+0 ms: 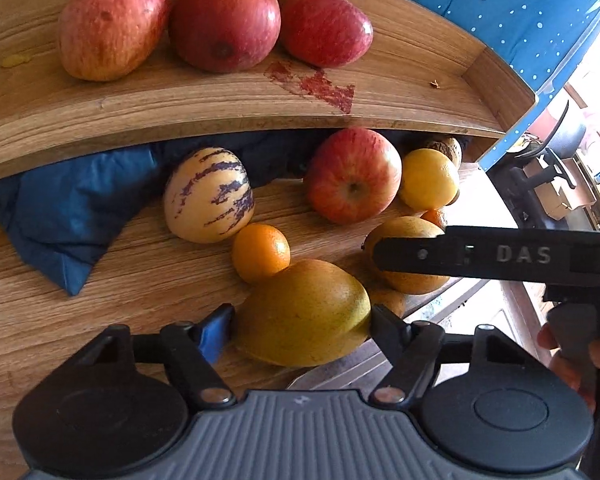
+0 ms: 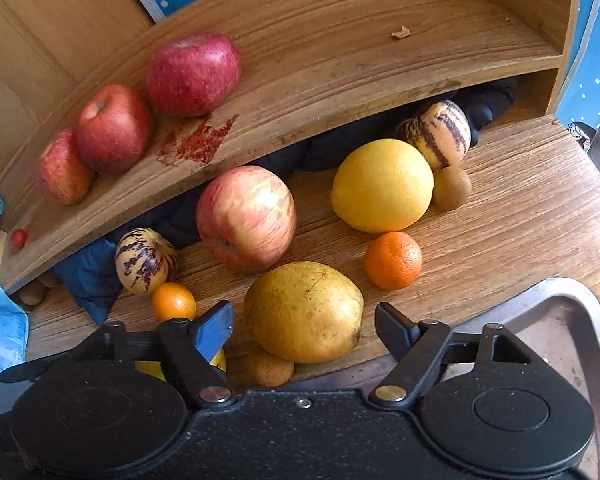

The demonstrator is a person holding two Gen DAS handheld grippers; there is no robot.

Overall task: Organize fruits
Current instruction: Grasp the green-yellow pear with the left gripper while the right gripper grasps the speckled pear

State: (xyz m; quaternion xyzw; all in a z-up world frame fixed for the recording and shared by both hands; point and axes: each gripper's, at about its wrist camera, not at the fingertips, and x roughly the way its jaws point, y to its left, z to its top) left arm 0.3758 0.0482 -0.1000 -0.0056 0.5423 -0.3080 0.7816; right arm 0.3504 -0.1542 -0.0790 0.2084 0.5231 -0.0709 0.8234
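Note:
My left gripper (image 1: 302, 326) is shut on a yellow-green pear (image 1: 304, 312), held at the table's front edge. My right gripper (image 2: 304, 324) stands open around a second, yellow-brown pear (image 2: 304, 312) that rests on the table, with a small gap at each finger. In the left wrist view one of its fingers (image 1: 480, 256) crosses that pear (image 1: 408, 280). Three red apples (image 1: 224, 20) line the left part of the wooden shelf (image 1: 380, 80). A streaked apple (image 2: 246, 218), a yellow citrus (image 2: 382, 186), two striped melons (image 2: 146, 260) and mandarins (image 2: 392, 260) lie on the table below.
A blue cloth (image 1: 60, 208) is stuffed under the shelf on the left. Small brown kiwis (image 2: 452, 188) sit among the fruit. A metal tray (image 2: 572, 300) lies below the table's front right edge. The shelf's right half (image 2: 460, 20) holds only a crumb.

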